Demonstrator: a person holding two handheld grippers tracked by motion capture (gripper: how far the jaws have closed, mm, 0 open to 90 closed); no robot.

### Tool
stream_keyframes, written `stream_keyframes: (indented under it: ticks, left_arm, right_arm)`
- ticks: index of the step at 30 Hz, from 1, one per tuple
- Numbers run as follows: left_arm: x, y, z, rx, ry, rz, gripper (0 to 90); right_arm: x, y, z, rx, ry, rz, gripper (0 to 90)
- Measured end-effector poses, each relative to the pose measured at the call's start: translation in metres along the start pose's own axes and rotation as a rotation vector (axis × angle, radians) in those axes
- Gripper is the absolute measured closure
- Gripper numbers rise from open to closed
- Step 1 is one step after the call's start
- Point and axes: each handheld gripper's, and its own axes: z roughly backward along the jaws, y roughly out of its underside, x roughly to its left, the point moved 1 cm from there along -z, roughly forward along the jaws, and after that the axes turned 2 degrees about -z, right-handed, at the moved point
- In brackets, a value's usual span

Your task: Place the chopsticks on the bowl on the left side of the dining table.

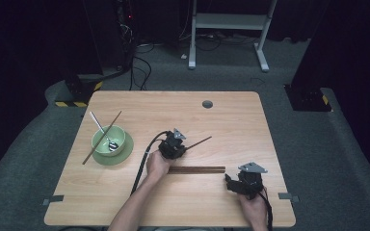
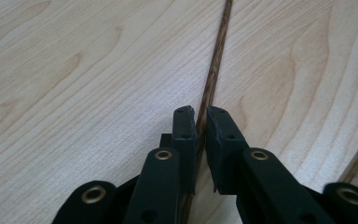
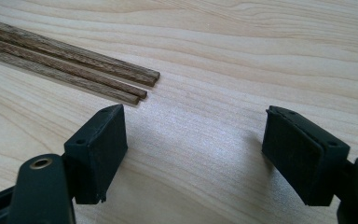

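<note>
left jaws: my left gripper (image 2: 201, 122) is closed down on one chopstick (image 2: 213, 74), pads pinching its shaft from both sides
right jaws: my right gripper (image 3: 193, 140) gapes wide, nothing between the pads
held stick: runs straight out ahead between the left pads, long axis in line with them; in the high view its free end (image 1: 200, 141) angles up-right off the table (image 1: 221, 115)
spare sticks: bundle (image 1: 196, 169) lies flat, long axis across the table, between my two hands
from right jaws: bundle tips (image 3: 140, 86) sit just ahead and left, apart from the pads
destination guess: bowl (image 1: 109, 139) on its plate, far left, one stick (image 1: 101, 137) already leaning on it
nearer hand: left, for the bowl
</note>
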Motion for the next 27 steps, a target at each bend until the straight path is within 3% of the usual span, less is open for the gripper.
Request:
stream_keyframes:
  ticks: [16,22,27]
  left_arm:
    - [0.015,0.004,-0.001,-0.036,-0.021,0.017,83.5]
    - [0.018,-0.001,-0.002,-0.002,-0.003,0.003,84.0]
    - [0.020,-0.001,-0.002,-0.009,0.007,0.013,84.1]
  right_arm:
    - [0.000,0.000,0.000,-0.001,0.000,0.004,22.1]
    - [0.000,0.000,0.000,-0.001,-0.001,0.001,22.1]
    - [0.000,0.000,0.000,-0.001,0.000,0.002,22.1]
